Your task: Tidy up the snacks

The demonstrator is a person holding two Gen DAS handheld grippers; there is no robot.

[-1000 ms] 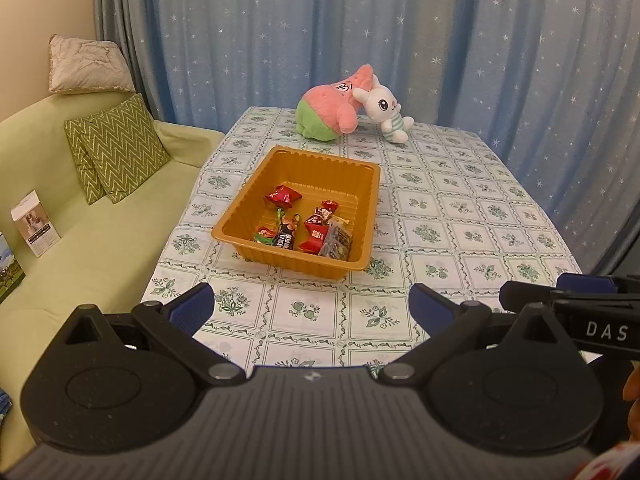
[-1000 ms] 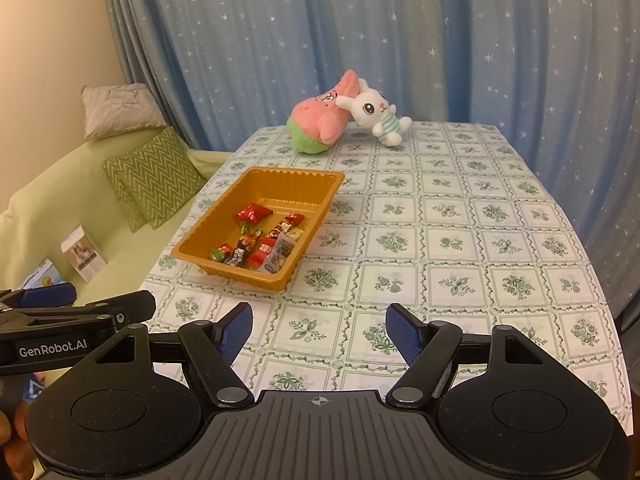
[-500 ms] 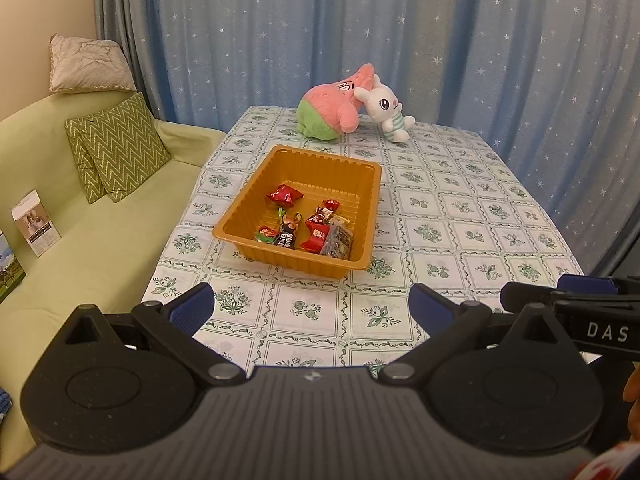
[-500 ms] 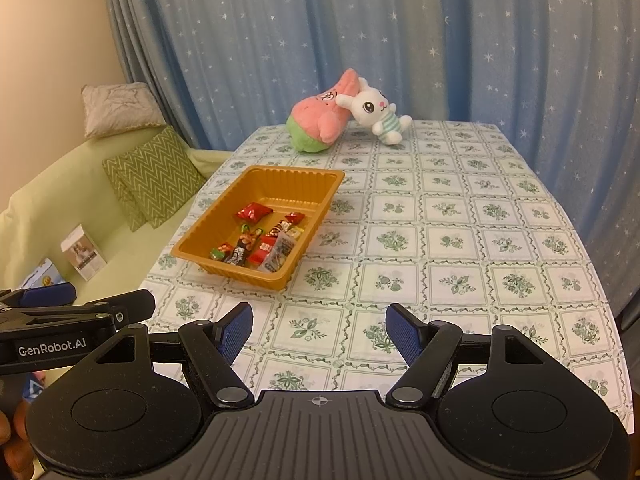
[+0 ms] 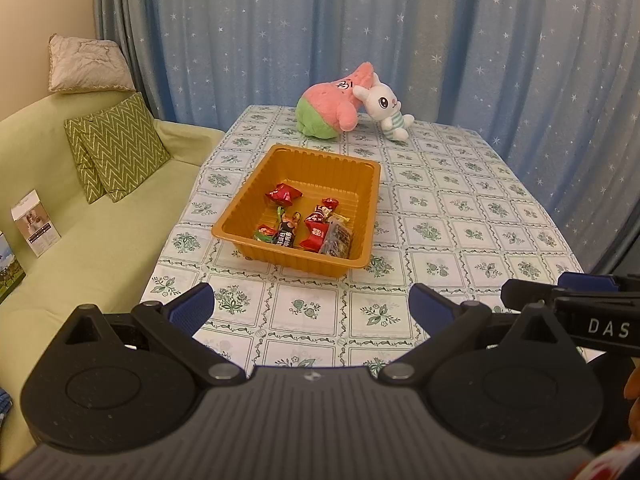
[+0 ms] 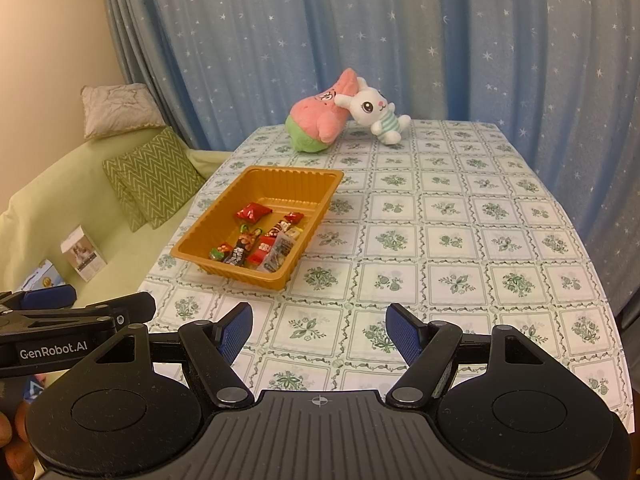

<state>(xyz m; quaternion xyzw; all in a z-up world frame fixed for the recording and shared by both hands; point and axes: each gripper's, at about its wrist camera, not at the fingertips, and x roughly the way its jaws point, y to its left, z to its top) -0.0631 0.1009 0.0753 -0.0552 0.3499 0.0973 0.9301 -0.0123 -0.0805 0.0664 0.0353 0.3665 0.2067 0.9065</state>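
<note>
An orange plastic tray (image 5: 320,162) (image 6: 296,176) sits on the table's left half and holds several wrapped snacks (image 5: 308,224) (image 6: 260,240), mostly red wrappers. My left gripper (image 5: 310,308) is open and empty, held above the table's near edge, short of the tray. My right gripper (image 6: 319,332) is open and empty, also near the front edge, to the right of the tray. Each gripper shows at the side of the other's view.
A pink and green plush (image 5: 328,114) and a white bunny plush (image 5: 386,108) lie at the table's far end before a blue star curtain. A green sofa (image 5: 80,220) with cushions and small boxes stands left of the table (image 6: 460,240).
</note>
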